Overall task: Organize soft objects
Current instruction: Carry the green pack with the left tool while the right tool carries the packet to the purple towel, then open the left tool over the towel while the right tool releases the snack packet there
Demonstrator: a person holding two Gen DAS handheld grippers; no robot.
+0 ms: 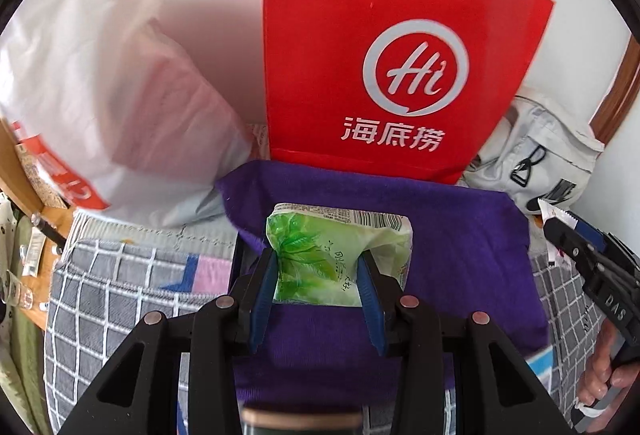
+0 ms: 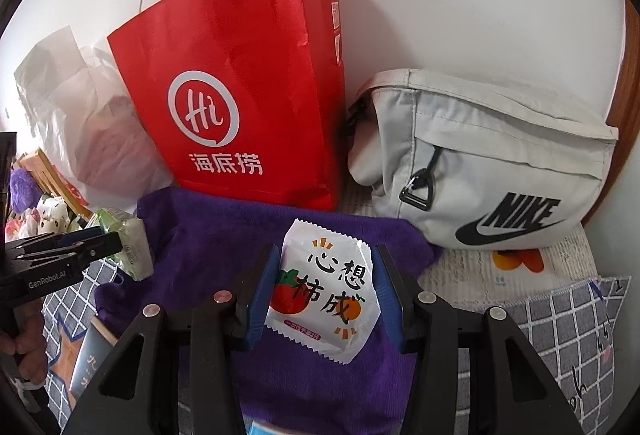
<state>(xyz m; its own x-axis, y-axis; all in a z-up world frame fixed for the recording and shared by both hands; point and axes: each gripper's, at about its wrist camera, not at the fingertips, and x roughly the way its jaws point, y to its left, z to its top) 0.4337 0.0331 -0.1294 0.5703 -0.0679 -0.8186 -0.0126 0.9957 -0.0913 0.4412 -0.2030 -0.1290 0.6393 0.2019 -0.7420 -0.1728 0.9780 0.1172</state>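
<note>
A green tissue pack (image 1: 340,255) is held by the left gripper (image 1: 320,275). The two blue pads are pressed on its sides, so the soft pack is squeezed a little in the middle. It is gripped at its lower half, and the rest sticks out in front of the pads, so it can be seen well and set down end first.

A flat white packet (image 2: 324,291) with a tomato picture is held by the right gripper (image 2: 324,287). It is clamped at its two side edges, most likely because it is so thin and would slip if it were pinched anywhere else.

Both things are held above a purple cloth (image 2: 208,235), which is spread out under and in front of the two grippers. The cloth looks like the spot where soft things are gathered, so both packs may be meant to be laid there, but that is only a guess.

Behind the cloth, further out in front of the grippers, a red paper bag (image 2: 240,95) is stood upright against the wall. A grey bag (image 2: 480,163) is laid to the right of it, and a white plastic bag (image 1: 100,95) is slumped to the left. They are kept at the back, so the space near the grippers is left free.

The cloth is laid on checked bedding (image 1: 104,283).
</note>
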